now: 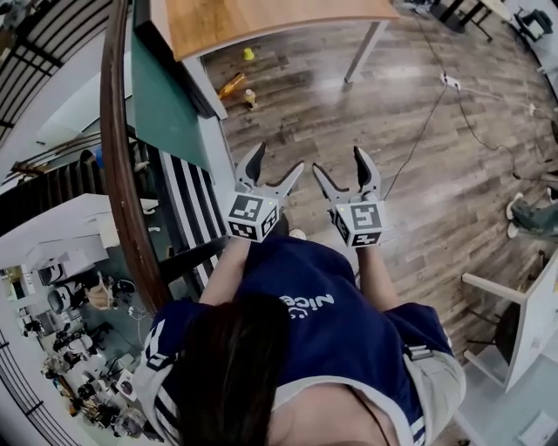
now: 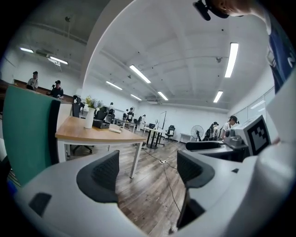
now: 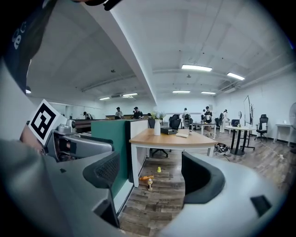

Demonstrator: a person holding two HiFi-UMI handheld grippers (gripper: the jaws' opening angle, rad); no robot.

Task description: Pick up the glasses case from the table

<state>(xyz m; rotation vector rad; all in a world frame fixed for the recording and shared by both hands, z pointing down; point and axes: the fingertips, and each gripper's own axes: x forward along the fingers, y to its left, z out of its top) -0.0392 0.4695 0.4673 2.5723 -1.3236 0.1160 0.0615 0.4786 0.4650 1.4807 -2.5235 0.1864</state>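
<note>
Both grippers are held side by side above the wooden floor, a few steps short of a wood-topped table (image 1: 279, 22). My left gripper (image 1: 279, 158) is open with nothing between its pads (image 2: 104, 171). My right gripper (image 1: 338, 160) is likewise open and empty, pads (image 3: 196, 173) wide apart. On the table stand a white vase (image 3: 157, 126), a dark box-like item (image 3: 169, 131) and a flat pale item (image 3: 183, 135). I cannot tell which of these is the glasses case. The vase (image 2: 89, 118) and dark item (image 2: 101, 124) also show in the left gripper view.
A green partition (image 1: 161, 104) and a curved brown rail (image 1: 118, 174) run along the left. Under the table lie a yellow piece (image 1: 248, 54), an orange bottle (image 1: 231, 84) and a small bottle (image 1: 251, 97). A cable leads to a power strip (image 1: 451, 81). White furniture (image 1: 523, 322) stands at right.
</note>
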